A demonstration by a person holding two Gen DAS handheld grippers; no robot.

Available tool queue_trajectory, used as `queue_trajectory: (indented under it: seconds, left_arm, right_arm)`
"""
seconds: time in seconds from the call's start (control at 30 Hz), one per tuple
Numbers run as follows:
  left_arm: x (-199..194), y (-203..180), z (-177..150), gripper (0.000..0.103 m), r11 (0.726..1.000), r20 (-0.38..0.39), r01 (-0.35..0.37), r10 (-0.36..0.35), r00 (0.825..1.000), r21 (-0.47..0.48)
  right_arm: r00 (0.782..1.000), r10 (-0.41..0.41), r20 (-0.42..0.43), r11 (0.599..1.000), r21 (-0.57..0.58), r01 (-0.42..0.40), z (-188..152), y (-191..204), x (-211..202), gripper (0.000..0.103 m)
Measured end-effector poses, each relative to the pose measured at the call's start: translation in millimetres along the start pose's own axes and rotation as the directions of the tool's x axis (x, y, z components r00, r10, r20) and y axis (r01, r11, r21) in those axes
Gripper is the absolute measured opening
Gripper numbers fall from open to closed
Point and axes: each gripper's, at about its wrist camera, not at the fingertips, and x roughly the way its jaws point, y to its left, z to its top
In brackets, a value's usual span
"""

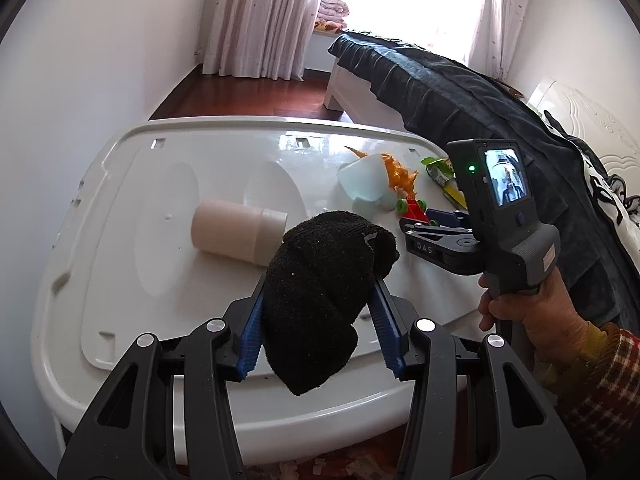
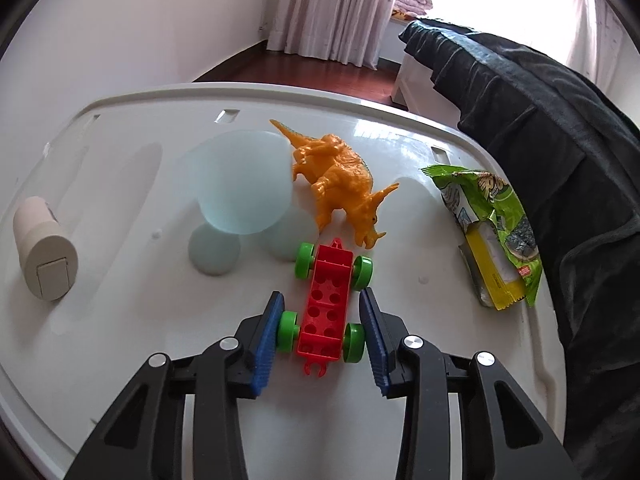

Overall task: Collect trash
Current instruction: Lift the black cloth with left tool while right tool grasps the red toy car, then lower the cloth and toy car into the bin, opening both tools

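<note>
Left gripper (image 1: pixel 320 308) clamps black sock (image 1: pixel 320 292); right gripper (image 2: pixel 322 320) straddles toy car (image 2: pixel 328 304).

One sock (image 1: pixel 320 292), dinosaur (image 2: pixel 340 176), car (image 2: pixel 328 304), wrapper (image 2: pixel 492 224), tumbler (image 2: pixel 40 244).

Between the blue pads (image 2: pixel 267 340) is lying a red toy car (image 2: pixel 326 302) (green wheels); ahead are showing an orange dinosaur (image 2: pixel 340 178) and green-yellow wrapper (image 2: pixel 494 232).

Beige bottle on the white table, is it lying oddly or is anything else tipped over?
Yes. The beige bottle lies on its side, and the orange dinosaur is toppled beside the pale blue cup, which is also on its side.
</note>
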Motion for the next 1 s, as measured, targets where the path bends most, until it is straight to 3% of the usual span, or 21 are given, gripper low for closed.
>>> queue_trajectory:
  seconds: [0.23, 0.5, 0.77, 1.0]
  left_arm:
    - [-2, 2, 1, 0.047, 1.000, 0.008, 0.008, -0.007, 1.000, -0.016]
    - [-20, -9, -4, 0.047, 1.000, 0.023, 0.018, -0.018, 1.000, 0.007]
    - [-51, -24, -36, 0.047, 0.999, 0.014, 0.042, -0.042, 0.999, 0.000]
    - [-89, -25, -73, 0.047, 1.000, 0.010, 0.022, -0.022, 1.000, -0.016]
  right_arm:
    - [0.999, 0.021, 0.044, 1.000, 0.020, -0.022, 5, -6, -24, 0.039]
    - [0.994, 0.052, 0.097, 0.999, 0.012, -0.053, -6, -5, -80, 0.039]
    - [0.990, 0.072, 0.119, 0.997, -0.009, -0.072, -24, -1, -123, 0.039]
    - [0.980, 0.136, 0.146, 0.990, -0.046, -0.131, -61, 20, -179, 0.039]
